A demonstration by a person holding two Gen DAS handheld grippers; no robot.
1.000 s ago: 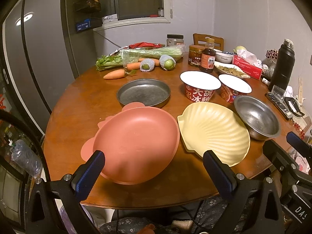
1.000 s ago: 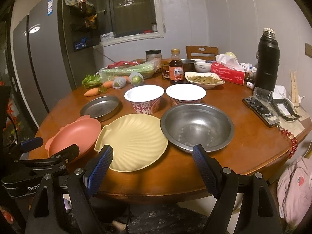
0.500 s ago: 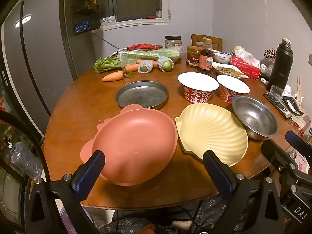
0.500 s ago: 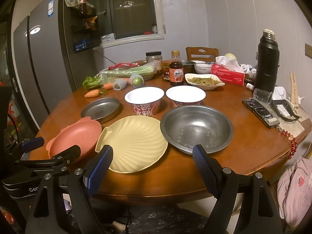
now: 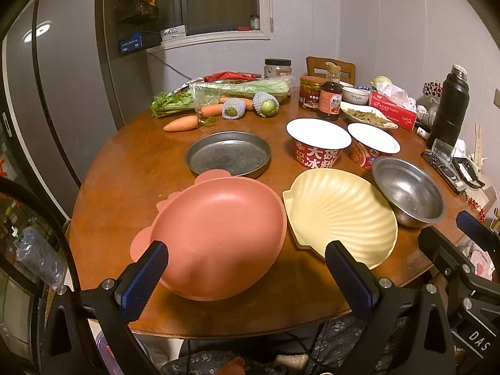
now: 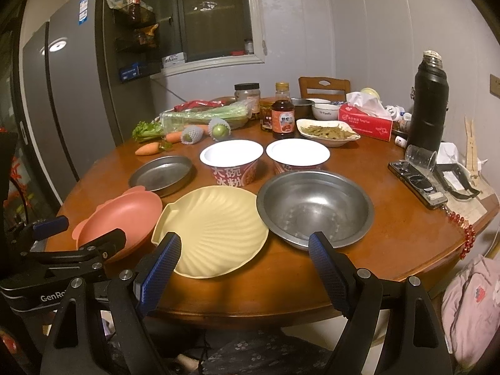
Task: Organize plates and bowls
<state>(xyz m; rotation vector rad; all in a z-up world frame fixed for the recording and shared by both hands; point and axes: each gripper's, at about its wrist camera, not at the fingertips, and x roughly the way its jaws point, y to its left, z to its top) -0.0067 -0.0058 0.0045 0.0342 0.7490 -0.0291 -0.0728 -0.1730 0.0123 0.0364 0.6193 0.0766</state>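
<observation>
Almost nothing has changed over the last second: both tools have crept slightly closer to the round table (image 5: 103, 187), so no dish is picked up yet.

At the near left edge, the left gripper (image 5: 247, 267) hangs spread wide before the pink plate (image 5: 218, 237). Beside it lies the yellow shell-shaped plate (image 6: 212, 231), touching or nearly touching it. The right gripper (image 6: 245, 259), also spread and empty, straddles that plate and the steel bowl (image 6: 315, 206). A steel pan (image 5: 228, 153) sits behind.

Bare table (image 5: 131, 168) lies left of the metal pan (image 5: 228, 153).
</observation>
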